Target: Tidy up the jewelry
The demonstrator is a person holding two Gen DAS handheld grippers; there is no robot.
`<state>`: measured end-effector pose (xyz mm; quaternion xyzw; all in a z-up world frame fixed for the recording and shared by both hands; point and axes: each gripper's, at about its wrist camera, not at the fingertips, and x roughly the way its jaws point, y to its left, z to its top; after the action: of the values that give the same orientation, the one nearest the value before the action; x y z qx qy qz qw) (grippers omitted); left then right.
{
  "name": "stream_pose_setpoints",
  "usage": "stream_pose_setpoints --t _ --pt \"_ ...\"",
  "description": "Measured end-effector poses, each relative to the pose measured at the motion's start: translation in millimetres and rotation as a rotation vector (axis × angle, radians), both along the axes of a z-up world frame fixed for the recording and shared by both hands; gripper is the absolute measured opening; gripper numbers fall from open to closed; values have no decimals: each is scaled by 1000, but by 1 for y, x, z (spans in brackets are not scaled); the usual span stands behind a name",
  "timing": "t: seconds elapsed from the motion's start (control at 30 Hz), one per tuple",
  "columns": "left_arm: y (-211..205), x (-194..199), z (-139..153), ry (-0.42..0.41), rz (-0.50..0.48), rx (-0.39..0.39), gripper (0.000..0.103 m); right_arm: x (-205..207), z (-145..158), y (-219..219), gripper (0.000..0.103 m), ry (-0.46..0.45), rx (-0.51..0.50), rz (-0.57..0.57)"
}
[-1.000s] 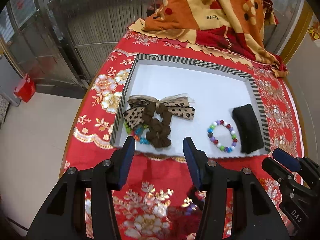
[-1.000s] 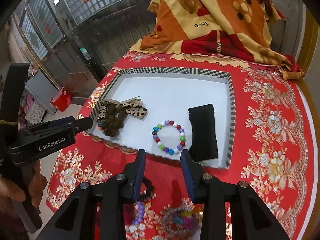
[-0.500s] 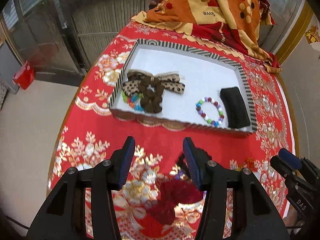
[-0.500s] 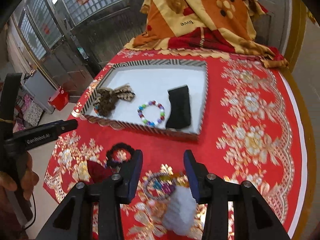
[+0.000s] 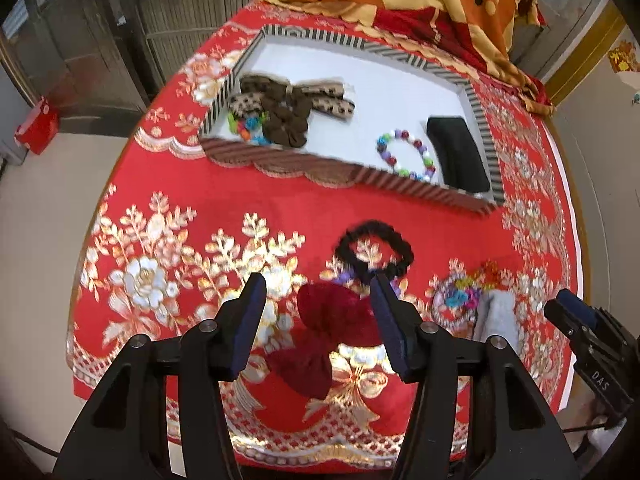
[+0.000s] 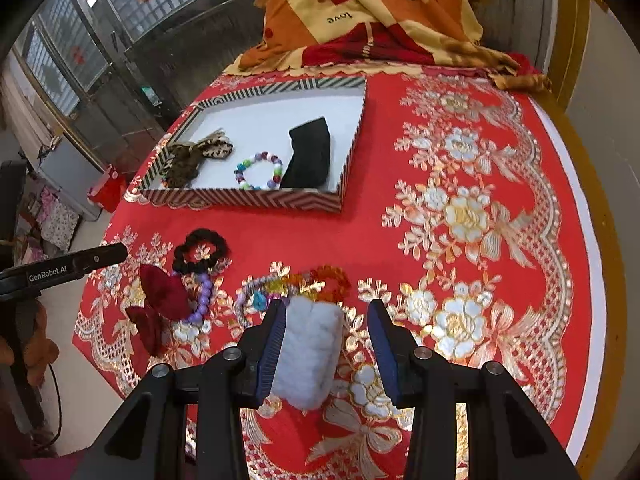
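Striped tray point(image 5: 476, 100) is already holding a leopard bow point(image 5: 292, 94), beaded bracelet point(image 5: 406, 154) and black pouch point(image 5: 458, 154); left gripper point(image 5: 318, 314), jaws just widening, is straddling the maroon bow point(image 5: 332, 324), right gripper point(image 6: 327, 330) standing apart around the white pouch point(image 6: 310, 354), with scrunchie and bracelets waiting.

Hidden and blurred parts

The striped tray point(image 5: 348, 174) near wall smears; the leopard bow point(image 5: 292, 94) probably covers more of the bright beads point(image 5: 246, 124).
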<state>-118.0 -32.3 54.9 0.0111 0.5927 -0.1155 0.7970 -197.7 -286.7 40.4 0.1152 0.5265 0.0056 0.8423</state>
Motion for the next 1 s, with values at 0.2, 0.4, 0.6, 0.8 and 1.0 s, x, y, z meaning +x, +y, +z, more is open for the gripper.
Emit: stream_pose_setpoints --t 0.2,0.4,0.6,0.8,1.0 --pt "7 -6 -14 35 13 24 54 -1 -6 5 40 6 6 31" --pt "9 -12 -28 76 12 31 54 11 -15 -7 40 9 -7 25" --pt "12 -13 -33 97 17 28 54 42 -40 -12 40 51 -51 116" --pt "20 -15 -36 116 12 21 54 62 -67 -5 37 127 -95 208" --pt "17 -16 -45 145 -22 14 56 65 -74 10 33 134 -170 266"
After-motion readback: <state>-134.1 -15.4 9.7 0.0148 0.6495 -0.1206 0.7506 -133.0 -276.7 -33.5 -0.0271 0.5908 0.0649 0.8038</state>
